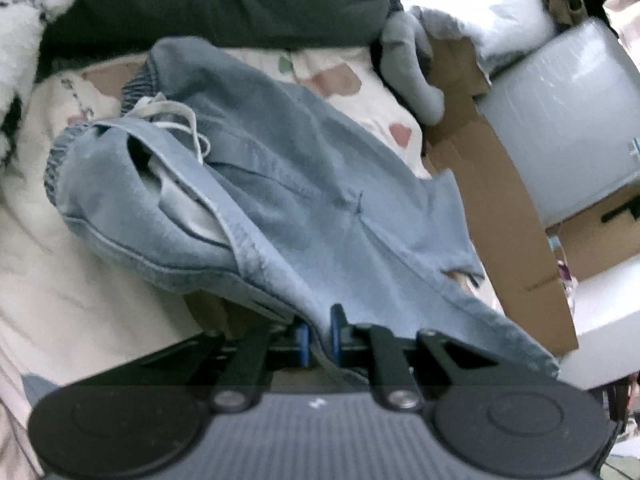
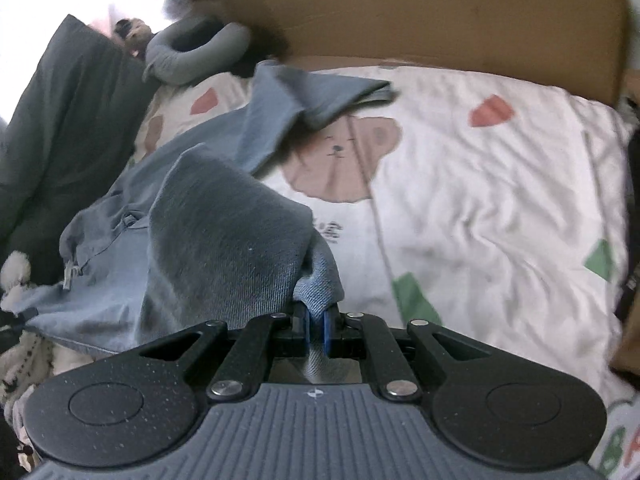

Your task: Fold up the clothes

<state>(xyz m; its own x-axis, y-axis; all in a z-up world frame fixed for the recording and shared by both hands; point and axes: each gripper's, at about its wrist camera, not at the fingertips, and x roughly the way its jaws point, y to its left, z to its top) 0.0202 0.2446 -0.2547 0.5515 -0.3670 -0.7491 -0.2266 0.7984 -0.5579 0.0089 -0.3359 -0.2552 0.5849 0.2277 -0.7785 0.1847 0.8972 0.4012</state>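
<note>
Both grippers pinch the denim shorts over the bed.

Nearest, the left gripper (image 1: 319, 338) has its blue pads closed on a hem of the blue denim shorts (image 1: 280, 184), and the right gripper (image 2: 317, 330) is clamped on another bunched edge. Soft, limp and fairly heavy, the shorts sag between the holds onto the printed quilt (image 2: 480, 200); hems and the elastic waistband (image 1: 60, 160) look the surest grips. Farther right the quilt lies open; a cardboard box (image 2: 440, 12) bounds the far edge.
</note>
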